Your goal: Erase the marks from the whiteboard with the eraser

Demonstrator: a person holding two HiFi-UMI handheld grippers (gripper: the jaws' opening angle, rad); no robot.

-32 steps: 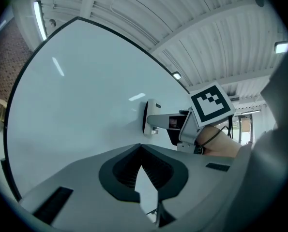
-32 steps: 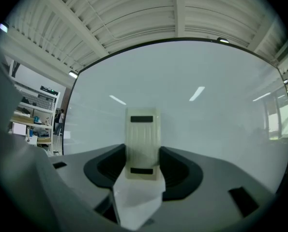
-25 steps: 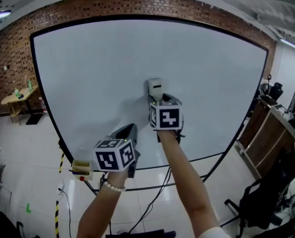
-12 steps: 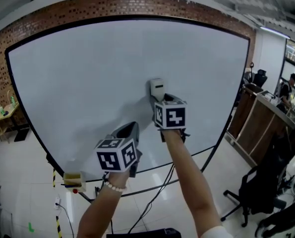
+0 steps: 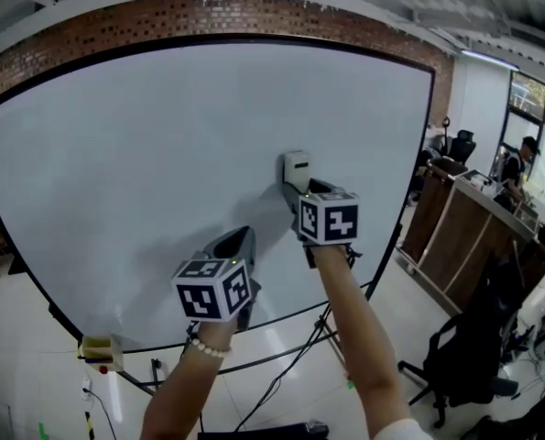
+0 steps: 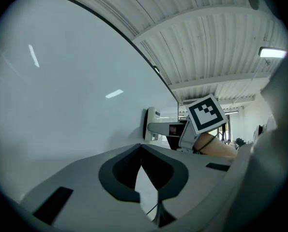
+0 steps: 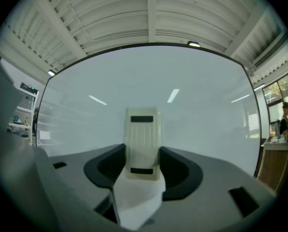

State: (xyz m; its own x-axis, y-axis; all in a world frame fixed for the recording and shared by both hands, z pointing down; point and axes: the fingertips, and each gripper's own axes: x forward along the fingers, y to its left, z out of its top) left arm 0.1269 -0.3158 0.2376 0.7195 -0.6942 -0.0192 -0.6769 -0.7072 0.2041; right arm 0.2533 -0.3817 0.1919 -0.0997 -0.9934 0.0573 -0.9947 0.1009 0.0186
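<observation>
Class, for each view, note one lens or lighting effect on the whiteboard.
Head view: the whiteboard looks bowed, fisheye; a shadow falls left of the eraser. Left gripper view: light streaks glare on it. Right gripper view: glare streaks, dark vignetted corners.

- Whiteboard (image 5: pixel 162 136): pale grey-white face, thin black frame.
- Eraser (image 7: pixel 143 129): cream, finely ribbed, with two dark bars across it.
- Left gripper (image 6: pixel 141 150), right gripper (image 7: pixel 143 151): light grey shells, black ridged jaw linings.
- Cube (image 5: pixel 212 289) on each gripper: white faces, black square-block pattern.
- Wall (image 5: pixel 116 16): red-brown brick.
- Bracelet (image 5: pixel 208 346): pale beads.
- Box (image 5: pixel 98 348): yellow.
- Floor (image 5: pixel 16 374): white tile.
- Ceiling (image 7: pixel 148 13): white, ribbed.
</observation>
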